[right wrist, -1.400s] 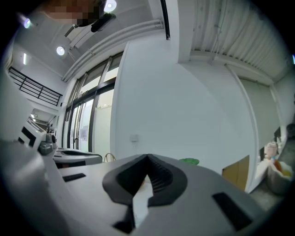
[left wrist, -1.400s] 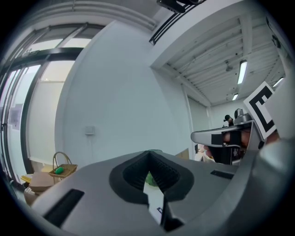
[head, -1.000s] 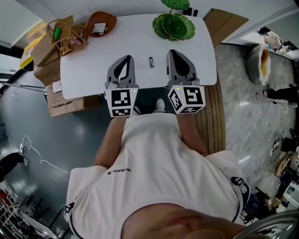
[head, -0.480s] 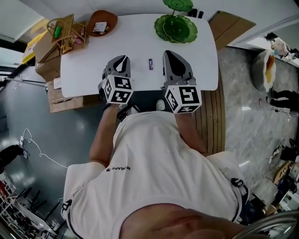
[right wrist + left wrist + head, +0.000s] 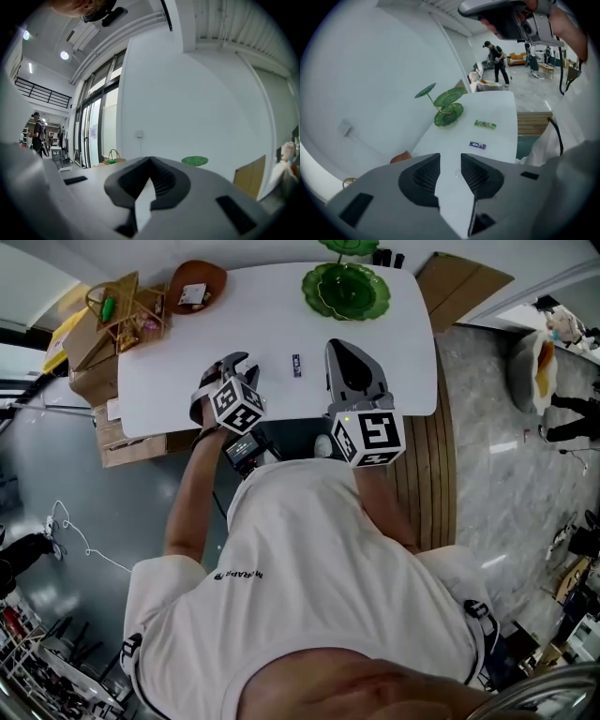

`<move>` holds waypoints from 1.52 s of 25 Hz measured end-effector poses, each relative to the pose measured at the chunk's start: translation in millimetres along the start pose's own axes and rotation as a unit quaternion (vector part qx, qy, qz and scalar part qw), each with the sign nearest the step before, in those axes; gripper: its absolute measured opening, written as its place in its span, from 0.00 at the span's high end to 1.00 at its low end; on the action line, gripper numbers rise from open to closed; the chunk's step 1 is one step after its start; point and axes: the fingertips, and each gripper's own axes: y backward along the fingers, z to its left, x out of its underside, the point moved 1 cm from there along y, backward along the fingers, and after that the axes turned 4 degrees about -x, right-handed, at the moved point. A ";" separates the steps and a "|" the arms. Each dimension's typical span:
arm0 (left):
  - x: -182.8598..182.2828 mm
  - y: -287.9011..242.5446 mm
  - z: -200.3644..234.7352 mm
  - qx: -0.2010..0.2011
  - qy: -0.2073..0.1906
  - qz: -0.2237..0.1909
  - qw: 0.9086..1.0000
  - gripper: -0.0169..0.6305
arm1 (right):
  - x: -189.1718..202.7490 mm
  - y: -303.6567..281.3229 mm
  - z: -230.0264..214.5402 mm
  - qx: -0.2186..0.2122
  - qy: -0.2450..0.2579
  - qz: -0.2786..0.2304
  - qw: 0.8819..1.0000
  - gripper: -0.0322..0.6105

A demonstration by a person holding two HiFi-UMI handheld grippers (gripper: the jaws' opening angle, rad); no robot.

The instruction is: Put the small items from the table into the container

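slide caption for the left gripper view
Left hand-held gripper, jaws opening and empty, over a white table with purple packet, green packet and green dish.

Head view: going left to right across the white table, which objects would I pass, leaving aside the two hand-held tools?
Wicker basket → brown bowl → small dark packet → green leaf-shaped dish.
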 end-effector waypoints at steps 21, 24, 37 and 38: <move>52.9 -84.2 -43.0 0.186 -0.153 0.057 0.969 0.64 | 8.7 -0.6 -16.1 0.001 -0.009 0.016 1.000 0.94; 61.0 -91.7 -45.0 0.196 -0.183 0.068 0.961 0.62 | 11.2 0.0 -18.0 -0.001 -0.011 0.021 1.000 0.94; 83.0 -114.9 -48.2 0.221 -0.243 0.102 0.939 0.62 | 14.9 7.2 -26.9 0.015 -0.012 0.026 0.999 0.94; 85.5 -115.2 -48.2 0.225 -0.247 0.107 0.937 0.62 | 15.0 7.5 -27.0 0.017 -0.011 0.026 0.999 0.94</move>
